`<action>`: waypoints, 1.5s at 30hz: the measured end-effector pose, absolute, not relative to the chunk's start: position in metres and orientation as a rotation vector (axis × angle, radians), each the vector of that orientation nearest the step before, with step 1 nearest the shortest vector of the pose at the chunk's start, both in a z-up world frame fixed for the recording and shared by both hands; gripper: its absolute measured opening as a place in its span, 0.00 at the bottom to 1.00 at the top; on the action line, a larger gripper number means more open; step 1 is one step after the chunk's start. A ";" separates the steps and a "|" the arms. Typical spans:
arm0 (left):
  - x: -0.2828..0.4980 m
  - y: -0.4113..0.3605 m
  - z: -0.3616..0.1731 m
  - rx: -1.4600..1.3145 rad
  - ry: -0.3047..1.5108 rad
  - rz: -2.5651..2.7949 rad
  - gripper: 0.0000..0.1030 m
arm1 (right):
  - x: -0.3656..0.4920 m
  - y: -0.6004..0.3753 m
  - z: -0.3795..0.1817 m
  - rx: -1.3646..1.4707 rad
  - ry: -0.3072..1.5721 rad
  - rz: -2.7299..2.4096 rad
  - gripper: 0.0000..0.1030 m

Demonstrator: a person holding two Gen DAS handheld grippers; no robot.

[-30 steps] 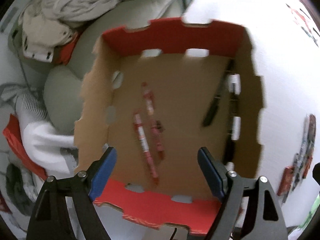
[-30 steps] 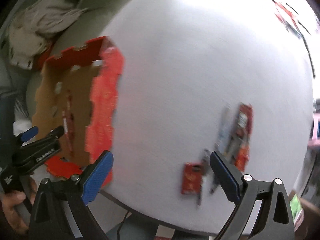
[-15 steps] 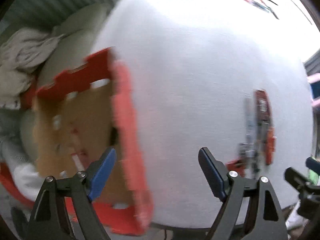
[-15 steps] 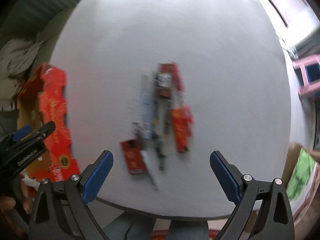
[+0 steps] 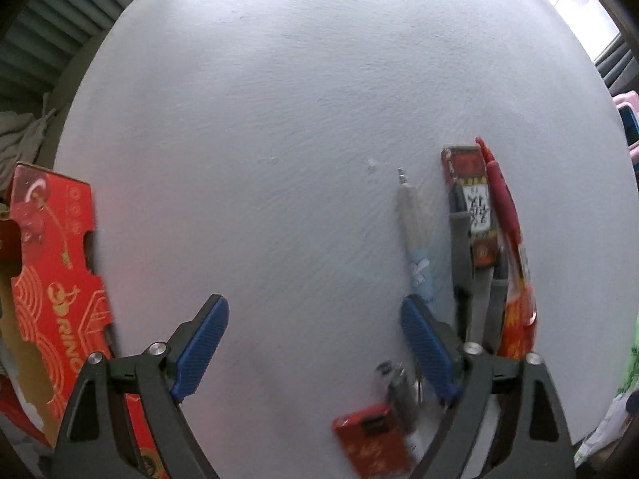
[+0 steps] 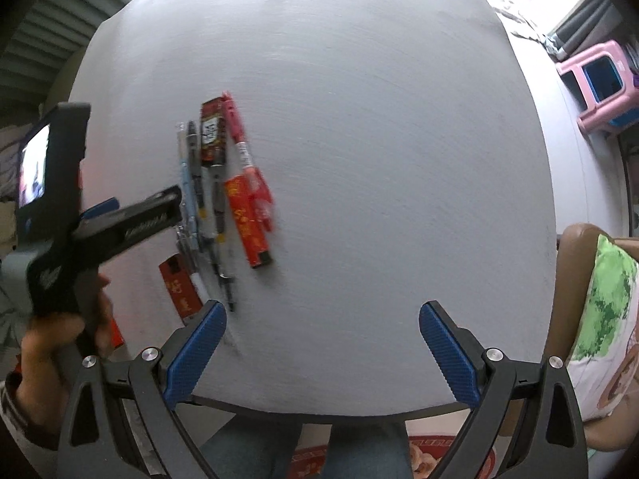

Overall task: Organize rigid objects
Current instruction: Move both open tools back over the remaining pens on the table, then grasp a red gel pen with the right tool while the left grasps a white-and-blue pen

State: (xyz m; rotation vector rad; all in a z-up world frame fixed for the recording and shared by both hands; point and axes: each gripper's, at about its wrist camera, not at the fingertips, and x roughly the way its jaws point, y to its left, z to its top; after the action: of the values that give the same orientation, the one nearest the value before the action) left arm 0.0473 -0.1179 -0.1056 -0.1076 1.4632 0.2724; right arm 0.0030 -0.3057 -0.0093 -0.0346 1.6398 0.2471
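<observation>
1. the left gripper points down over the white table, its blue pads spread wide with only bare tabletop between them; the jaws have just been opening.
2. the right gripper also points down, near the table's near edge, fingers spread wide and holding nothing.
3. the things to sort lie bunched together in a cluster on the table, closer to its near edge than its far one: in the left wrist view they sit just beyond and beside the left gripper's right finger.
4. in that cluster, a pale blue pen lies lengthwise with its tip toward the far edge; beside it are grey pens, a dark red packet with a white label, and a red pen on the outer side.
5. a long red-orange packet lies at the near end of the red pen, touching it.
6. a small red card lies nearest the table's near edge, next to a blurred grey metal piece.
7. a red printed cardboard box stands at the table's left edge, well apart from the cluster; its inside is not visible.
8. in the right wrist view a hand grips the left gripper's handle, and a pink stool stands beyond the table's right edge.
</observation>
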 end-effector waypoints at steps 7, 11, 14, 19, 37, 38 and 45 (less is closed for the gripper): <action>0.049 -0.090 -0.107 -0.070 1.397 0.309 1.00 | 0.010 -0.305 -0.016 -0.036 1.640 0.257 0.95; 0.044 -0.067 -0.110 -0.154 1.419 0.298 1.00 | 0.023 -0.295 -0.020 -0.061 1.623 0.282 0.95; 0.041 -0.072 -0.099 -0.168 1.376 0.245 1.00 | 0.033 -0.292 -0.021 -0.061 1.614 0.285 0.95; 0.042 -0.093 -0.097 -0.109 1.380 0.136 1.00 | 0.041 -0.296 -0.016 -0.047 1.610 0.284 0.95; 0.047 -0.016 -0.100 -0.206 1.385 0.270 1.00 | 0.080 -0.248 -0.049 -0.187 1.547 0.353 0.95; 0.046 -0.011 -0.100 -0.230 1.385 0.279 1.00 | 0.084 -0.242 -0.054 -0.204 1.541 0.364 0.95; 0.039 0.006 -0.104 -0.335 1.373 0.333 1.00 | 0.087 -0.216 -0.077 -0.352 1.539 0.391 0.66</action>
State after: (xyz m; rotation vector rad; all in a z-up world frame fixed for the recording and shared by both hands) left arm 0.0388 0.0060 -0.1038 -0.3347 1.3734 0.3335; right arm 0.0868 -0.2155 -0.0774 -0.3523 1.5393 0.3914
